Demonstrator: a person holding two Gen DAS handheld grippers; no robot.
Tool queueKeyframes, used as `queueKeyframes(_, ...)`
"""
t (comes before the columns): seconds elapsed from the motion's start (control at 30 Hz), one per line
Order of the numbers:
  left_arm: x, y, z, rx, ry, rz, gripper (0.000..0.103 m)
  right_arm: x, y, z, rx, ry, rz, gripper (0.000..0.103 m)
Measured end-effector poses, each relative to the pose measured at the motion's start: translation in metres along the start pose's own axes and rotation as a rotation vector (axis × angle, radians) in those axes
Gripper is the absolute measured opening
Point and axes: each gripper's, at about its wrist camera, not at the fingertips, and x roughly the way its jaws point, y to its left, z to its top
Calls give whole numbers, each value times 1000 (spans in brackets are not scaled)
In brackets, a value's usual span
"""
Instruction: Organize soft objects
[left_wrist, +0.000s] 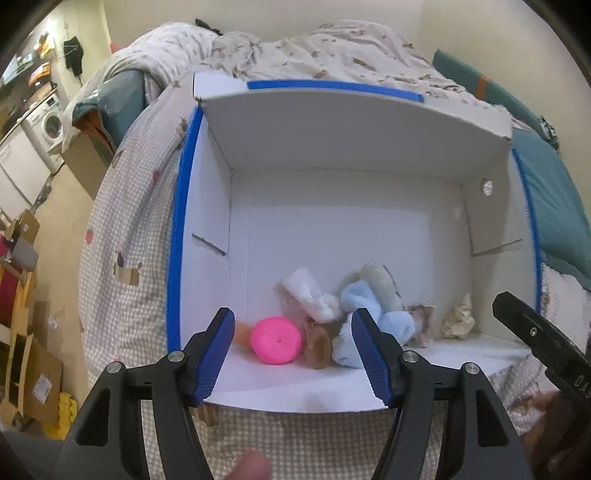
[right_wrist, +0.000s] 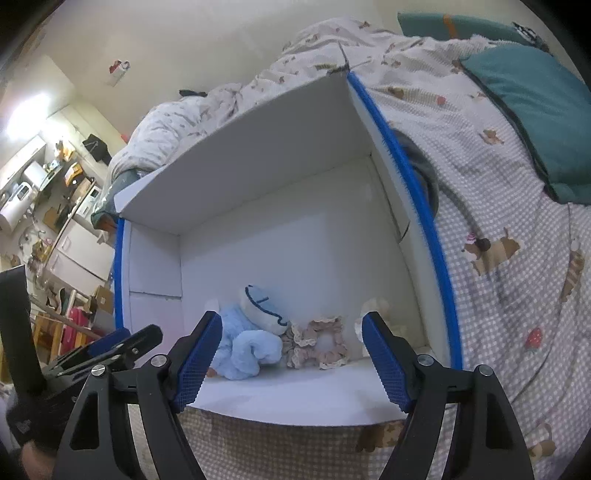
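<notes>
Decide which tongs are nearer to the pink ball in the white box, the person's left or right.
Left. The left tongs stand open right in front of the pink ball, which shows between their tips. The right tongs, also open, face the scrunchie further right in the white box.

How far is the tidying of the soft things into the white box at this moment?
Several soft things already lie inside the white box: a pink ball, a light blue plush toy, a frilled scrunchie and a cream crumpled piece. Nothing is in hand: the left tongs and right tongs both stand open and empty over the box's near edge. No loose soft toys show on the checked bedcover, so little seems left.
</notes>
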Motion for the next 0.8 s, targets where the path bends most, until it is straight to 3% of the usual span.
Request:
queueKeyframes(0.07, -11, 5, 0, -4, -32, -2, 88, -9, 2, -1, -17, -23, 11, 83)
queueKeyframes(0.13, -21, 13, -1, -31, -53, -17, 99, -19, 7, -2, -31, -45, 7, 89)
queueKeyframes(0.17, -28, 17, -2, -44, -68, -35, 99, -25, 10, -3, -37, -60, 6, 102)
queueKeyframes(0.2, -35, 21, -4, -50, -86, -49, 99, -31, 13, -3, -42, -78, 6, 103)
queueKeyframes(0.43, -85, 30, -26, 38, -234, -29, 100, -65, 31, -17, -86, -140, -39, 103)
queueKeyframes(0.53, -100, 35, -42, 85, -272, 26, 100, -73, 38, -26, -111, -145, -70, 103)
queueKeyframes(0.8, -111, 66, -73, -28, -296, 18, 100, -94, 60, -55, -205, -204, -112, 103)
